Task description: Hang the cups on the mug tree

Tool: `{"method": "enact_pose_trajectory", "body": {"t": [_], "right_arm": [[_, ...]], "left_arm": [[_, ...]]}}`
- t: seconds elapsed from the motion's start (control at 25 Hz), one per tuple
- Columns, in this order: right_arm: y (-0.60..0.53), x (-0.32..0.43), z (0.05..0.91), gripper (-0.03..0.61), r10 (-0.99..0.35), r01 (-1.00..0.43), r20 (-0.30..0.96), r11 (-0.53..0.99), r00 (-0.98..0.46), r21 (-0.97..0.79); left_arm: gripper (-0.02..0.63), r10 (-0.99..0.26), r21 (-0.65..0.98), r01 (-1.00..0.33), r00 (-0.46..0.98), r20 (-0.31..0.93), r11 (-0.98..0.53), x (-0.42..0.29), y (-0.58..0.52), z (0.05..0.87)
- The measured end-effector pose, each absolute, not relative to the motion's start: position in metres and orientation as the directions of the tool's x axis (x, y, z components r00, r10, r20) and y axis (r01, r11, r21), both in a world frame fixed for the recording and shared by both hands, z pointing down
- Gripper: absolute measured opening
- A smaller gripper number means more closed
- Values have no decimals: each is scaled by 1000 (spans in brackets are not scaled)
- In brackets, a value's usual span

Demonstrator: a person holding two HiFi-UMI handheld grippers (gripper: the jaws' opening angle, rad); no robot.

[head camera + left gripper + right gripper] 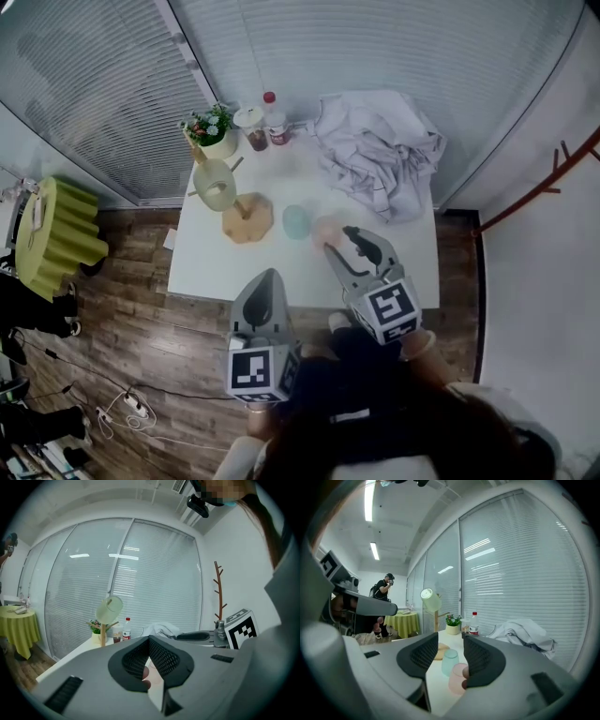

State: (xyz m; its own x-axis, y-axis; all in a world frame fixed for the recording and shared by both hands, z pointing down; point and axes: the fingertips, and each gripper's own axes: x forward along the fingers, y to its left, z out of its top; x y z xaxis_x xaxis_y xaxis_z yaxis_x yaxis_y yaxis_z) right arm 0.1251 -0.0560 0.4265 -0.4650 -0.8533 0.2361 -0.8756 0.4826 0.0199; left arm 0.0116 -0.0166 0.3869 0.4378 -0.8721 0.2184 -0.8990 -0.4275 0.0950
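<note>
Right gripper view: my right gripper (pixel 451 645) has its jaws partly apart and grips nothing. The pink cup (pixel 458 679) stands on the table (pixel 216 262) just ahead, close to the right-hand jaw, with no pad pressing it. The blue cup (pixel 450 662) stands just beyond it; whether the two touch I cannot tell. Farther on is the mug tree (pixel 436 620), with one green cup (pixel 431 600) hung tilted on an upper peg.

My left gripper (pixel 149 641) has its jaws meeting at the tips and is empty, held over the table's near edge.

Head view: bare tabletop lies between the two standing cups and the tree's wooden base. Behind the tree stand a potted plant (pixel 211 127), a jar (pixel 251 127) and a red-capped bottle (pixel 275 122), grouped near the far edge. A heap of pale cloth (pixel 375 155) fills the far right part of the table, near the pink cup. Open surface remains at the near left. Window blinds (pixel 375 47) run along the far side.
</note>
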Motion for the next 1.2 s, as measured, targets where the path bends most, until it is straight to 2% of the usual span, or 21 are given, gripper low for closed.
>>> {"method": "enact_pose_trajectory", "body": {"t": [0.04,0.28,1.2], "right_arm": [[-58,126,429,183,-849,-872,243,489,-470,21],[-68,124,443,209,-821,-851,280,525,-498,25],[-99,122,499,281,-748,-805,378,594,-545,15]], "left_arm": [[2,-875,93,-902,432,219,-422,12,-18,388],[2,-885,93,-916,400,237,-389,13,-23,392],[2,-899,82,-943,332,287,-322,14,-39,407]]}}
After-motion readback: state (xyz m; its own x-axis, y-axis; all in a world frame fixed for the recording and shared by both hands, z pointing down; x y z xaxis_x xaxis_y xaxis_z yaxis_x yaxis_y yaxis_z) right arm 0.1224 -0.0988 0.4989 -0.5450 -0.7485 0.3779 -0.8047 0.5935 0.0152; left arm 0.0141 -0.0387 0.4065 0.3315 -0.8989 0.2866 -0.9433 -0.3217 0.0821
